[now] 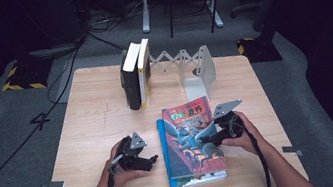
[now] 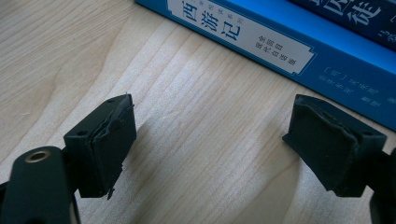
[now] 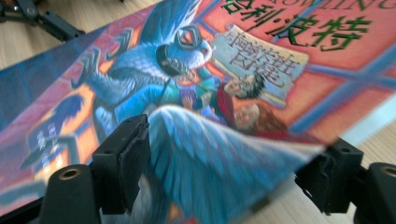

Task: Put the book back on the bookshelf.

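A red and blue illustrated book (image 1: 189, 135) (image 3: 243, 70) lies on top of a blue book (image 1: 163, 144) near the table's front edge. My right gripper (image 1: 208, 139) (image 3: 229, 158) comes in from the right. Its jaws stand on either side of the upper book's right edge, one pad on the cover, the other against the corner. My left gripper (image 1: 151, 160) (image 2: 210, 144) rests low on the wood just left of the stack. It is open and empty, and it faces the blue book's spine (image 2: 289, 42).
Two books (image 1: 137, 75) stand upright at the back of the wooden table (image 1: 92, 115). A white expanding book rack (image 1: 195, 66) is beside them. Chair and desk legs stand on the floor beyond the far edge.
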Demonstrator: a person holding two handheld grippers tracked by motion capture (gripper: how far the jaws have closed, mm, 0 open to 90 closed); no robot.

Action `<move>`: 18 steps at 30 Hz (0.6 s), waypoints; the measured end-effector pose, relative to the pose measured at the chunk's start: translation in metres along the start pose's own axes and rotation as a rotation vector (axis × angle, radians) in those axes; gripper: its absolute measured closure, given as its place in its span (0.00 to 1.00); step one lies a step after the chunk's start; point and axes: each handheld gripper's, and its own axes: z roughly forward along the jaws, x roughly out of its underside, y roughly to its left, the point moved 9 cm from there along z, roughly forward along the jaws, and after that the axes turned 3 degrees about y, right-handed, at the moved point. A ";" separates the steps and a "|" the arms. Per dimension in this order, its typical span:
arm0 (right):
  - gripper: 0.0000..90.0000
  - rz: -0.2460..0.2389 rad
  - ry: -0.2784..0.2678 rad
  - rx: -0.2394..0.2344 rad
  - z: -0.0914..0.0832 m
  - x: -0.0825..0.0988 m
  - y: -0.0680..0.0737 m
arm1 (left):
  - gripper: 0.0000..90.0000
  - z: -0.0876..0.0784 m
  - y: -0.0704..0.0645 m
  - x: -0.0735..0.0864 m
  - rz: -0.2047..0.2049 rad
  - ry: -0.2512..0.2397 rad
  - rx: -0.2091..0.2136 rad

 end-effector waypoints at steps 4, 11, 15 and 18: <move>0.47 0.024 -0.029 -0.054 0.007 -0.004 0.000 | 0.18 0.000 0.000 0.000 0.001 -0.001 -0.001; 0.81 0.023 -0.096 -0.146 0.005 -0.006 0.006 | 0.19 0.000 0.001 -0.001 -0.008 -0.006 -0.008; 0.86 0.011 -0.129 -0.137 0.005 -0.006 0.007 | 0.32 -0.003 0.002 -0.004 0.005 -0.032 0.000; 0.87 0.016 -0.147 -0.142 0.004 -0.007 0.008 | 0.32 -0.002 0.005 -0.006 0.012 -0.025 -0.009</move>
